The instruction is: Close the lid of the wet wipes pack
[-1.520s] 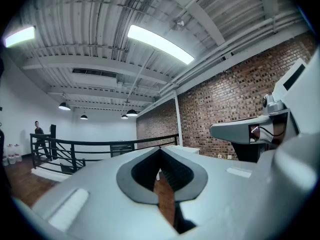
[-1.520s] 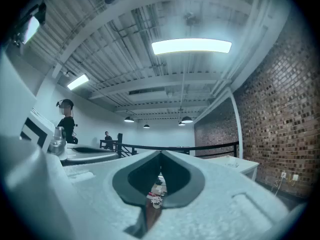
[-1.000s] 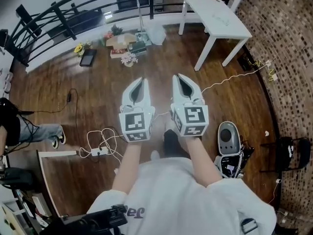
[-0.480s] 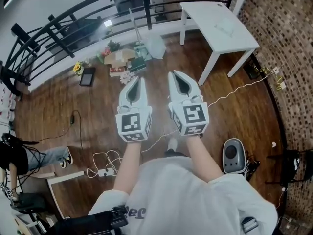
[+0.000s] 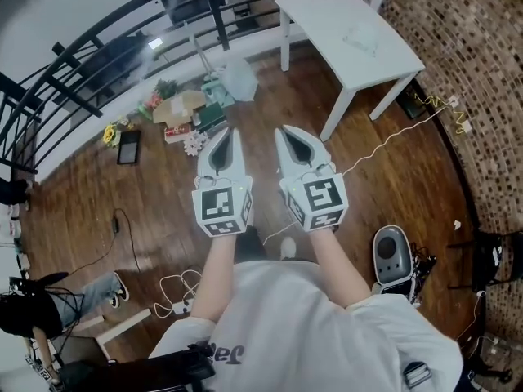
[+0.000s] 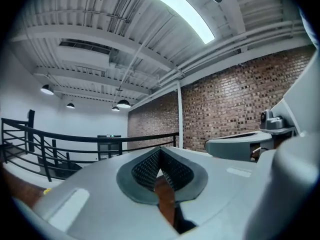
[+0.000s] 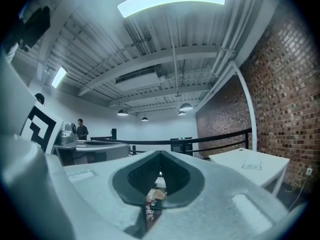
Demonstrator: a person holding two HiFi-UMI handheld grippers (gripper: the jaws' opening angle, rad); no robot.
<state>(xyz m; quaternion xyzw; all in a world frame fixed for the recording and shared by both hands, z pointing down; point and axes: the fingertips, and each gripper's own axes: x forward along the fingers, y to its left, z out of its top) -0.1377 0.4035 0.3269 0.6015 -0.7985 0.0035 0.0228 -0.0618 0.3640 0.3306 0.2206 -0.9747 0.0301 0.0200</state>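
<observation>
While the left gripper (image 5: 230, 133) and right gripper (image 5: 282, 131) are hovering side by side over the wooden floor (image 5: 98, 194), jaws pressed together on nothing, a faint flat item, possibly the wet wipes pack (image 5: 359, 37), is lying on the white table (image 5: 319, 15) ahead. Boxes (image 5: 184, 109) are cluttering the floor beside the railing (image 5: 90, 55).

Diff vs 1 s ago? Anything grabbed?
Only the view moved. The wearer seems to have stepped forward, so the floor clutter slid down-left in the head view and the white table drew nearer. Nothing was grabbed or released. The left gripper and right gripper are unchanged: side by side, jaws shut, empty.
</observation>
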